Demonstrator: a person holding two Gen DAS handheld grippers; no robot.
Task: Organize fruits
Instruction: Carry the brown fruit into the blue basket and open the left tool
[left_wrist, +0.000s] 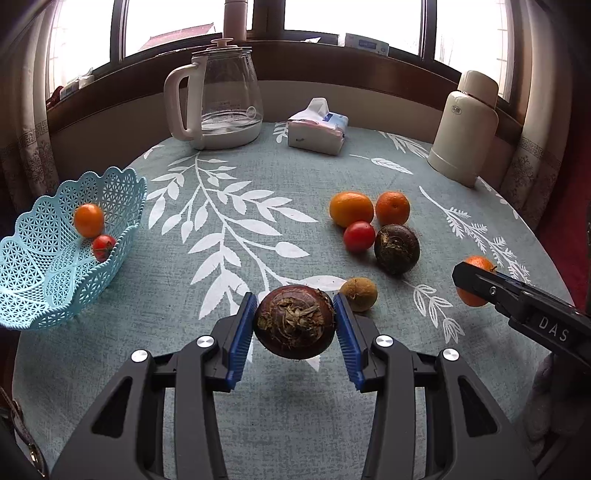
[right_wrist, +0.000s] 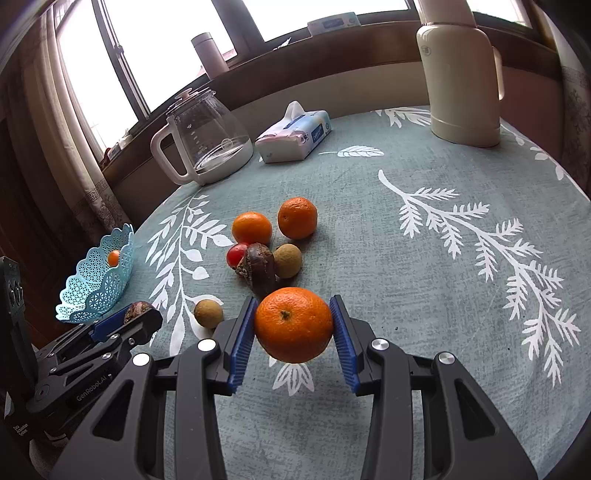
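Leaf-patterned cloth covers the desk (left_wrist: 295, 206). Left tool (left_wrist: 294, 322) pinches a dark brown water chestnut (left_wrist: 294, 322), held above the cloth. Right tool (right_wrist: 293, 325) pinches an orange (right_wrist: 293, 325) likewise. Blue basket (left_wrist: 44, 258) at left edge contains one orange fruit (left_wrist: 88, 220) and one tomato (left_wrist: 103, 247). Remaining fruits (left_wrist: 373, 229) sit clustered mid-desk.

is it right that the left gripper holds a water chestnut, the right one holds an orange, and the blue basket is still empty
Not quite. The blue basket is not empty: the left wrist view shows an orange and a tomato in it. The left gripper holds a water chestnut, the right gripper an orange.
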